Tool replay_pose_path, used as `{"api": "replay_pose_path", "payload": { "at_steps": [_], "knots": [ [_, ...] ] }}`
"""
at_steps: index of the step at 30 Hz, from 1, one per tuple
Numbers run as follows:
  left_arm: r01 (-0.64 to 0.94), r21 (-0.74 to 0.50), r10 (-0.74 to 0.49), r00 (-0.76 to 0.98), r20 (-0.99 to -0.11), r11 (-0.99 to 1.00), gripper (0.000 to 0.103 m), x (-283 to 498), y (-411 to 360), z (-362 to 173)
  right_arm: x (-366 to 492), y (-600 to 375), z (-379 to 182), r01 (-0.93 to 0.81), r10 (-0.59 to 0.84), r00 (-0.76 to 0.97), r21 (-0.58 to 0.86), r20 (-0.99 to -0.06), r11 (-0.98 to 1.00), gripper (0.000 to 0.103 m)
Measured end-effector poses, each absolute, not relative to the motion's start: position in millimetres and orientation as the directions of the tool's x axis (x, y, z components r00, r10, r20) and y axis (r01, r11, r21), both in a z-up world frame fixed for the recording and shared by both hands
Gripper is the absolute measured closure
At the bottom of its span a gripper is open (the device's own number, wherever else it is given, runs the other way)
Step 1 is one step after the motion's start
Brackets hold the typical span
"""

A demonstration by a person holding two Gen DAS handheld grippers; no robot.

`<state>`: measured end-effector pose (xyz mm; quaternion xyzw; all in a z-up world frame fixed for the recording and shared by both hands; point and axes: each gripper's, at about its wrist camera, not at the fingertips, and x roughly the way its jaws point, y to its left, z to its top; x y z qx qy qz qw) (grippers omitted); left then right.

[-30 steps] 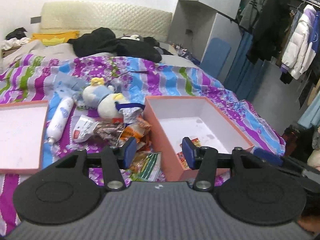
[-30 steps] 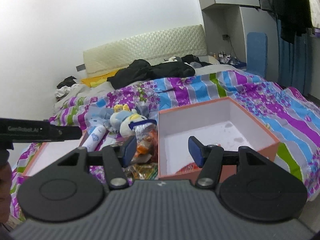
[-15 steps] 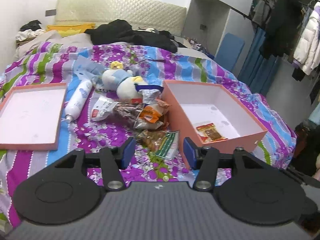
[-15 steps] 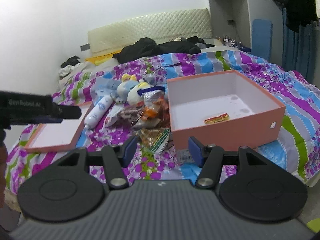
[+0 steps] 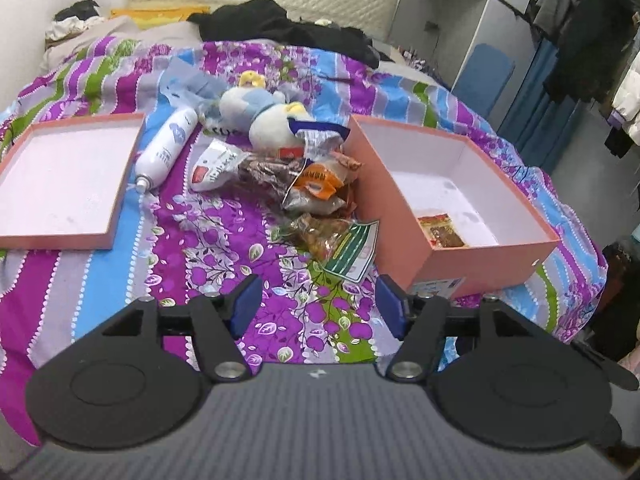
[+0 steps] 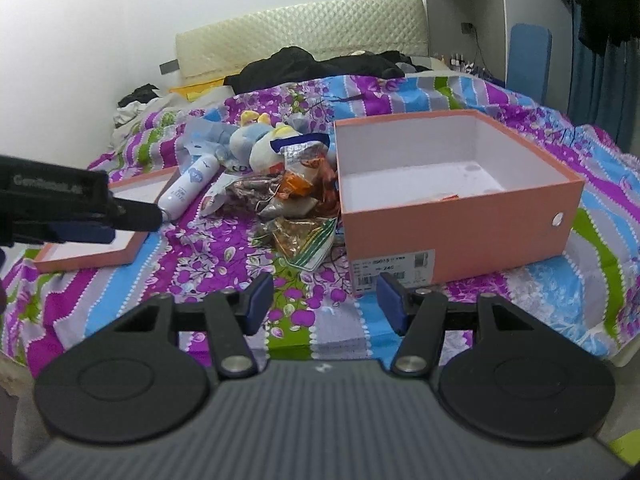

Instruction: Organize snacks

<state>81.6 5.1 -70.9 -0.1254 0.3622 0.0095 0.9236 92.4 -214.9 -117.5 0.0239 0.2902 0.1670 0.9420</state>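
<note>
A pile of snack packets point(image 5: 316, 184) lies on the striped bedspread, left of an open salmon-pink box point(image 5: 492, 256). One red snack packet point(image 5: 440, 232) lies inside the box. A green-and-white packet point(image 5: 354, 250) lies nearest me. My left gripper point(image 5: 318, 310) is open and empty, above the bedspread short of the pile. My right gripper point(image 6: 324, 300) is open and empty, in front of the pink box point(image 6: 460, 236) and the pile point(image 6: 296, 200). The left gripper point(image 6: 76, 204) shows at the right wrist view's left edge.
The box lid point(image 5: 60, 180) lies open side up at the left. A white spray bottle point(image 5: 166, 148) and a plush toy point(image 5: 268, 120) lie behind the pile. Dark clothes point(image 5: 288, 28) lie by the headboard. A wardrobe and hanging coats point(image 5: 592, 32) stand to the right.
Both grippers have pulled back and risen from the box and pile; the whole box and more bedspread now show. Both stay open and empty.
</note>
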Motion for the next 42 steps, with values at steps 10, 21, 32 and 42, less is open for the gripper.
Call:
{"api": "replay_pose_path", "payload": {
  "at_steps": [10, 21, 32, 42],
  "knots": [
    [-0.118, -0.218, -0.070, 0.713, -0.697, 0.969, 0.031, 119, 19, -88, 103, -196, -130, -0.339, 0.339, 0.765, 0.106, -0.548, 0.935, 0.044],
    [-0.136, -0.238, -0.083, 0.683, -0.726, 0.962, 0.026, 159, 54, -109, 122, -157, -137, -0.403, 0.356, 0.752, 0.040, -0.555, 0.914, 0.044],
    [-0.178, -0.296, -0.108, 0.662, -0.742, 0.938, 0.018, 221, 105, -139, 166, -110, -158, -0.450, 0.332, 0.742, -0.065, -0.582, 0.891, 0.045],
    [-0.228, -0.528, -0.268, 0.661, -0.701, 0.818, 0.018, 296, 147, -184, 229, -70, -198, -0.457, 0.235, 0.760, -0.240, -0.607, 0.856, 0.045]
  ]
}}
